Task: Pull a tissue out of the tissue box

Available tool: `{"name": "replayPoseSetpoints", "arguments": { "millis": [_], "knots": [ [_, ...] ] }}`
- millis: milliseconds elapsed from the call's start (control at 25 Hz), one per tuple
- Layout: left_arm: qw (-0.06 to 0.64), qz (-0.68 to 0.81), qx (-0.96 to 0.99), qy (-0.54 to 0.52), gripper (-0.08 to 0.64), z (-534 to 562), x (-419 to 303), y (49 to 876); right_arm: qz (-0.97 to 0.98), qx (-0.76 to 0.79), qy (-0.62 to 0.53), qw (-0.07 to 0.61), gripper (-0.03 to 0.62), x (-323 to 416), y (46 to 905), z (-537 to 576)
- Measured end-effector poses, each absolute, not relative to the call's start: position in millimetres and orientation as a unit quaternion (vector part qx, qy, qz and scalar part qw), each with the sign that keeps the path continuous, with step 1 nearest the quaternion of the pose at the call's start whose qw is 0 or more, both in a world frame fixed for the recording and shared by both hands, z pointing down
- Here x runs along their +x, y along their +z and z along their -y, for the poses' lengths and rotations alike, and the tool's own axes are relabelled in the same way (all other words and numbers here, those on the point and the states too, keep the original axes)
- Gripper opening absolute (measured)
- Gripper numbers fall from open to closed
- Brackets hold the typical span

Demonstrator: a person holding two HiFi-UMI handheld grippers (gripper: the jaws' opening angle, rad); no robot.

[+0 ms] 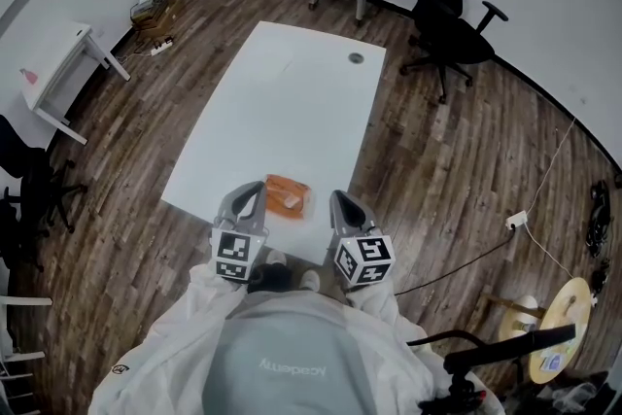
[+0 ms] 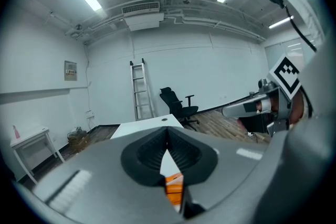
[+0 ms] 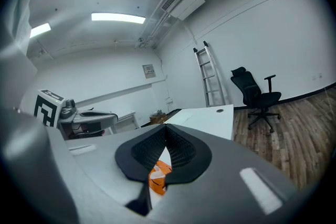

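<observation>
While the orange tissue box (image 1: 288, 195) lies on the table (image 1: 282, 102), left gripper (image 1: 255, 191) and right gripper (image 1: 340, 200) flank it; both jaws together, empty.

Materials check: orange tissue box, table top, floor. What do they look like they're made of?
Tissue box: orange and slightly glossy, with soft-looking edges. It may be a plastic-film pack rather than cardboard, but it's too small to tell.
Table: plain white, smooth matte top with no grain, probably laminate board.
Floor: dark brown planks with visible seams and grain, so wood or a wood-look laminate.
</observation>
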State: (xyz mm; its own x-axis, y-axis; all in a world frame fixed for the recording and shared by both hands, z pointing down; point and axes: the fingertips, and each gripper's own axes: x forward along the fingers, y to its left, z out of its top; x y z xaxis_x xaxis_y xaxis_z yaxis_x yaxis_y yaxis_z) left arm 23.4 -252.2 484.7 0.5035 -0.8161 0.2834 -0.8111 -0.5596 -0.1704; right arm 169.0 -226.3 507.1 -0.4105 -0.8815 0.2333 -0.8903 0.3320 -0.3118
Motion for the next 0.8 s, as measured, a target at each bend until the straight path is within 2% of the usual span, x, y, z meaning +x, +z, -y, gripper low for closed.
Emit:
{"name": "replayPoseSetpoints", "arguments": {
  "millis": [800],
  "knots": [
    [-0.011, -0.452, -0.877, -0.164, 0.000, 294, 4, 492, 0.800, 0.564, 0.204, 0.025, 0.002, 153, 509, 262]
  ]
}}
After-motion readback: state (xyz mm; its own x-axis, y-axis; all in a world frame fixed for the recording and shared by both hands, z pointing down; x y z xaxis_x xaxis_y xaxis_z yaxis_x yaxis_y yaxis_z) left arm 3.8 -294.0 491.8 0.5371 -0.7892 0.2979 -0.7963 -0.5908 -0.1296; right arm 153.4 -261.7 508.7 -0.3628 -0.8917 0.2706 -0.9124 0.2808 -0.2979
